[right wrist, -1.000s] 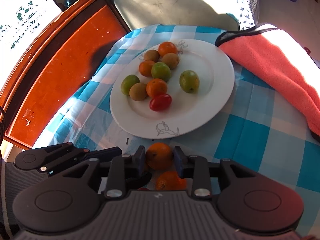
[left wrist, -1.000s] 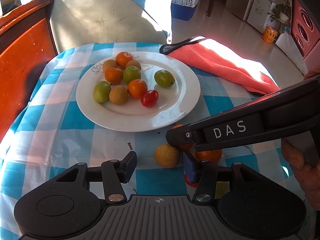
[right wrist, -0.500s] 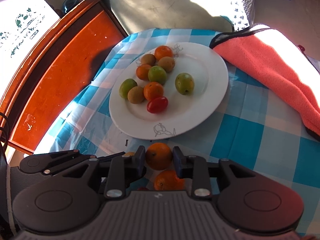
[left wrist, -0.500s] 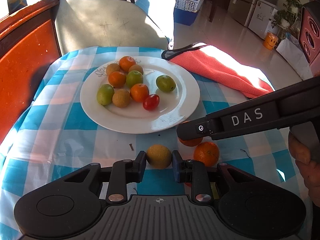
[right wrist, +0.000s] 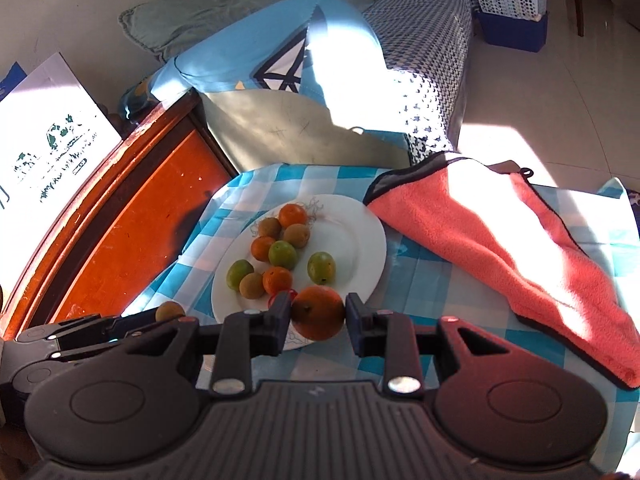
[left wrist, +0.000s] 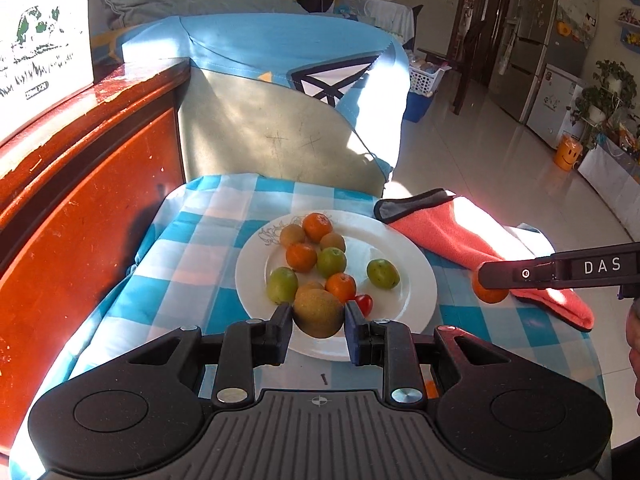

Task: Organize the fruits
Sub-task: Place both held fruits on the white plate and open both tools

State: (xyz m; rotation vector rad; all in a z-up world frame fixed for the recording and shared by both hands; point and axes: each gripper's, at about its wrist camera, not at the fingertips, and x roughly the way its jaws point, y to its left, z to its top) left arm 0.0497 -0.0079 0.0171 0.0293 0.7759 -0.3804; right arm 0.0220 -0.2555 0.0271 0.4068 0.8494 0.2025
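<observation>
A white plate point(left wrist: 408, 252) on the blue checked tablecloth carries several small fruits: oranges, green ones, brown ones and a red tomato point(left wrist: 364, 303). My left gripper point(left wrist: 318, 320) is shut on a brown round fruit point(left wrist: 319, 313), held in the air in front of the plate's near rim. My right gripper point(right wrist: 318, 314) is shut on an orange point(right wrist: 318, 312), also lifted above the plate's point(right wrist: 360, 236) near edge. In the left wrist view the right gripper's finger enters from the right, with that orange point(left wrist: 489, 292) under its tip. In the right wrist view the left gripper point(right wrist: 170, 312) shows at the left with its brown fruit.
A coral towel point(right wrist: 500, 256) lies on the cloth to the right of the plate. A red wooden board point(left wrist: 80, 208) stands along the table's left side. A cushioned seat back point(left wrist: 280, 128) rises behind the table. A person's hand point(left wrist: 634, 328) holds the right gripper.
The left gripper closed on the brown fruit and lifted it off the cloth. The right gripper, holding its orange throughout, rose too. Both now hang higher, and more of the room shows.
</observation>
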